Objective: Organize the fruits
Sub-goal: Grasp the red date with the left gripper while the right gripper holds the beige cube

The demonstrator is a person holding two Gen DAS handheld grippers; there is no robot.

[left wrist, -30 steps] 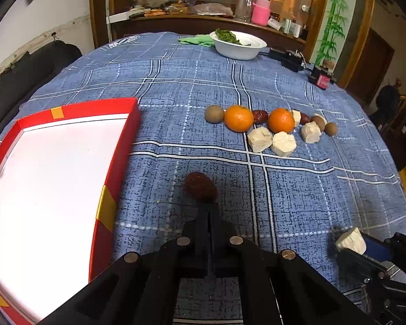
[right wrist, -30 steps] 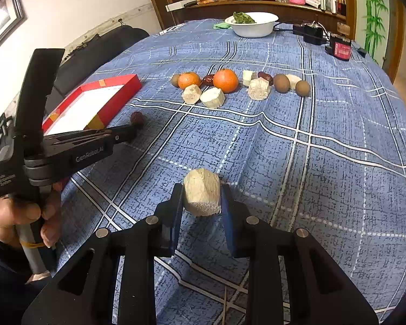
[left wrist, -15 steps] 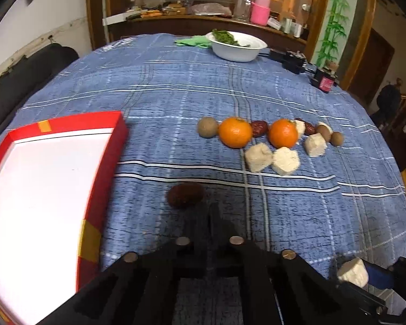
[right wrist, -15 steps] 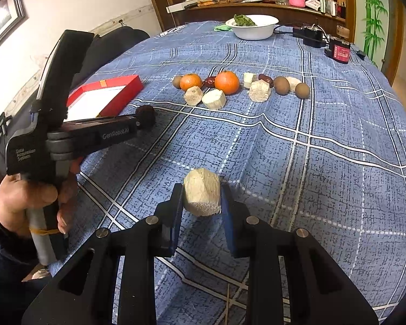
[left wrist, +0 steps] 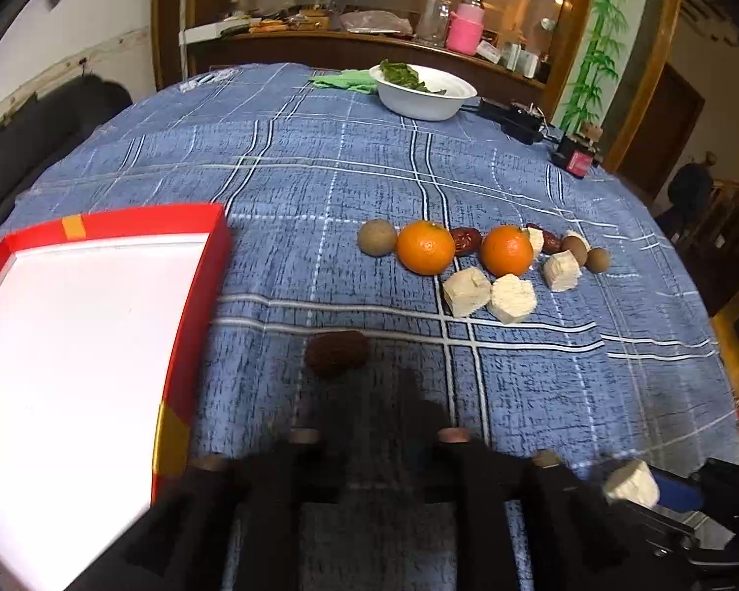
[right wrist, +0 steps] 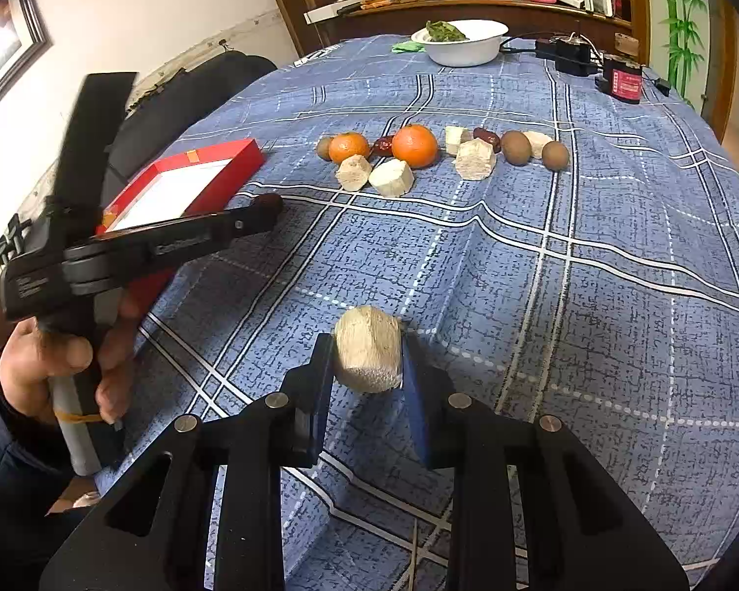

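The red date (left wrist: 337, 353) lies on the bench (left wrist: 591, 394), just ahead of the left hand-held gripper (left wrist: 369, 423), whose jaws are opening with nothing between them. The right hand-held gripper (right wrist: 364, 369) clamps 1 pale chunk (right wrist: 368, 357). A clumsy nudge could roll the date away. The red box (left wrist: 192, 320) sits beside it; open cloth lies around.

Left gripper (left wrist: 369, 409): fingers motion-blurred, gap unreadable. Box (left wrist: 192, 295): cut off by left edge. Bowl (right wrist: 463, 47): leafy contents unidentifiable. Dates (right wrist: 487, 135): partly hidden behind white chunks (right wrist: 475, 160).
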